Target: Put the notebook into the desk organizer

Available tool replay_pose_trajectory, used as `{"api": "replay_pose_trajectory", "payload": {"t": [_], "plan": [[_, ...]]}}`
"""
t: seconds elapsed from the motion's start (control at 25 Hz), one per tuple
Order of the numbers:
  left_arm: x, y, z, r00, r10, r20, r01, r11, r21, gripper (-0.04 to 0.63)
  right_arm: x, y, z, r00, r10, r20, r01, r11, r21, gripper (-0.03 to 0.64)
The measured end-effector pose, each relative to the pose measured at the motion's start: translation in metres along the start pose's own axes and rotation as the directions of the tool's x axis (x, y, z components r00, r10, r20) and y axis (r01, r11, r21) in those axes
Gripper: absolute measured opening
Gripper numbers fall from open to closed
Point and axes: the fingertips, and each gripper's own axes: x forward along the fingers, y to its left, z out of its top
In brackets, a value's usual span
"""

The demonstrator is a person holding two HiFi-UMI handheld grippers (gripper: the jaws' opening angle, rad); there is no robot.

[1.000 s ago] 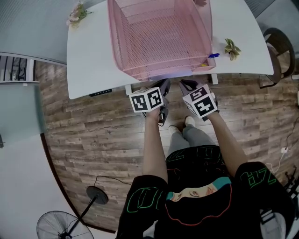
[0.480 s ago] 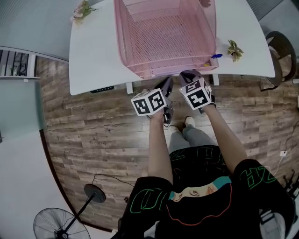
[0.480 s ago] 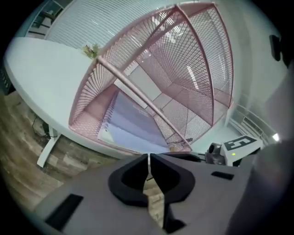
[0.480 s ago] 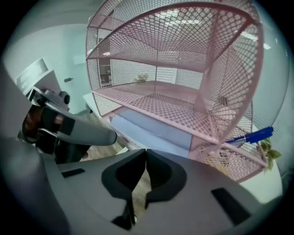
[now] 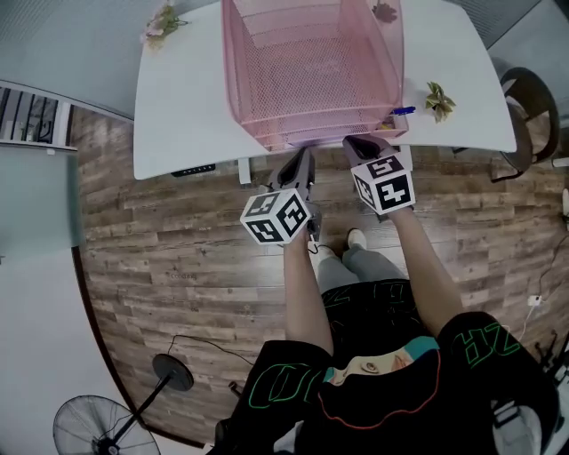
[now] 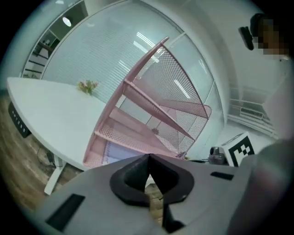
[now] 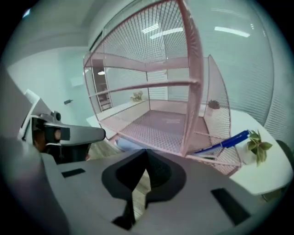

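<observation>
— Both grippers have come up since a second ago, haven't they? I'd say the left gripper (image 6: 148,157) most of all. Its marker cube (image 5: 277,216) now looks larger, sits lower and further left in the head view, and has tipped.

— Yes, and the right gripper (image 7: 146,153) has shifted only a little. They hang side by side off the front edge of the white desk (image 5: 178,98), over the wood floor (image 5: 160,258). They are just short of the pink mesh desk organizer (image 5: 238,84) and touch nothing.

— What about the jaws?

— Closed on both. Each gripper's own view shows its two dark tips meeting at a point, with floor planks showing below and nothing held between them.

— So where is the notebook?

— The notebook (image 6: 114,152) lies flat in the organizer's lowest tier, a pale lilac slab seen through the open front. The head view shows only a lilac sliver of it at the front lip.

— Anything else stored in there?

— A blue pen (image 7: 224,142) lies slanted in the narrow mesh compartment at the organizer's right end, with one end poking out past the side.

— And around the organizer?

— A small green plant (image 5: 438,96) stands on the desk just beside that right end. A sprig of pale flowers (image 5: 164,18) lies well apart, at the desk's far left corner.
</observation>
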Motion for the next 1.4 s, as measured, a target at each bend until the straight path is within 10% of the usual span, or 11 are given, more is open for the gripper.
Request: {"api": "replay_pose_trajectory", "payload": {"t": [0.52,0.96,1.4], "plan": [[-0.040,-0.057,0.062,0.981,0.058,0.186,-0.094,0.977,0.194,-0.005,-0.080,0.016,0.067,0.959,0.095,0.268,-0.089,0.995,-0.032,0.003],[-0.074,-0.121,0.127,0.940,0.028,0.339,-0.174,0.896,0.409,-0.005,-0.143,0.016,0.135,0.887,0.100,0.450,-0.068,0.994,-0.087,0.003],[-0.081,-0.146,0.170,0.894,0.047,0.445,-0.261,0.862,0.434,-0.003,-0.181,-0.013,0.172,0.840,0.040,0.541,0.005,0.997,-0.081,0.003]]}}
